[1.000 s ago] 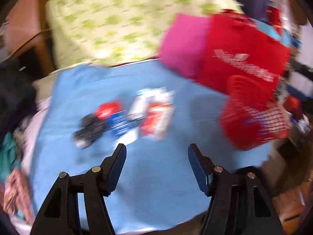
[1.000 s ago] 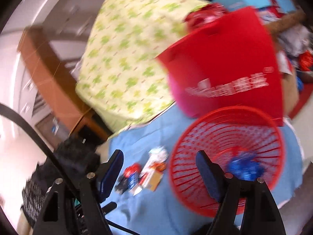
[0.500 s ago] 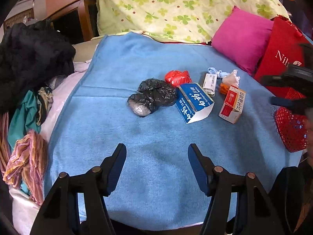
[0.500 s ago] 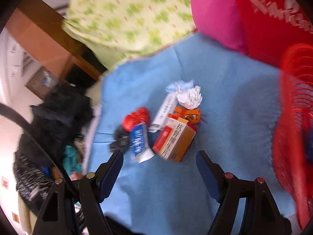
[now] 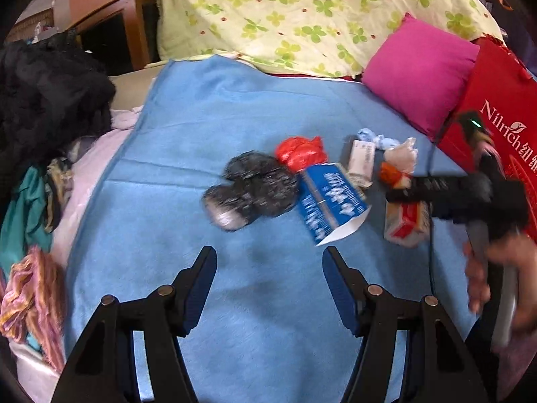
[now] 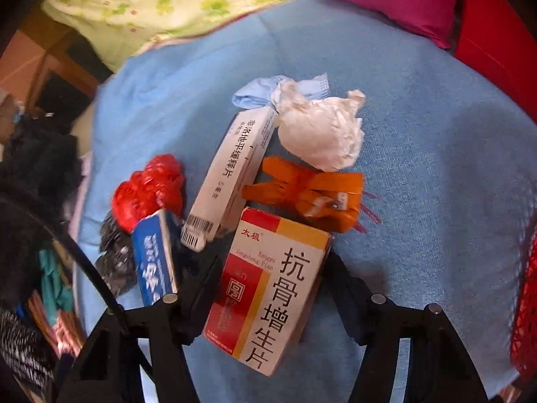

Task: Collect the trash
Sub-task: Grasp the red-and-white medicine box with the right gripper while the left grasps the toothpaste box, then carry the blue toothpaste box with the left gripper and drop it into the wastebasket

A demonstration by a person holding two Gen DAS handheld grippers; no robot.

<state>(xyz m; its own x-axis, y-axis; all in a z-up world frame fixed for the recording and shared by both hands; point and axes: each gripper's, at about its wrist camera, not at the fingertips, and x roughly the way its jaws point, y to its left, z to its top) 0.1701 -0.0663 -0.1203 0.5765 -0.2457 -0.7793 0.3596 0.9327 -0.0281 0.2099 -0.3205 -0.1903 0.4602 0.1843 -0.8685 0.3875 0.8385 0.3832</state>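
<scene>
Trash crowds the medicine box (image 6: pixel 268 288) between the closing right gripper (image 6: pixel 270 280); left gripper (image 5: pixel 268 270) open, empty.

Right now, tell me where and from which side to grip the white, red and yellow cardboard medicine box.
Grip the white, red and yellow cardboard medicine box across its two long side edges, coming from above at its near end. It lies flat, printed face up, on the blue blanket, and the right tool already straddles it there, jaws closing. Its far end crowds the orange wrapper.
</scene>
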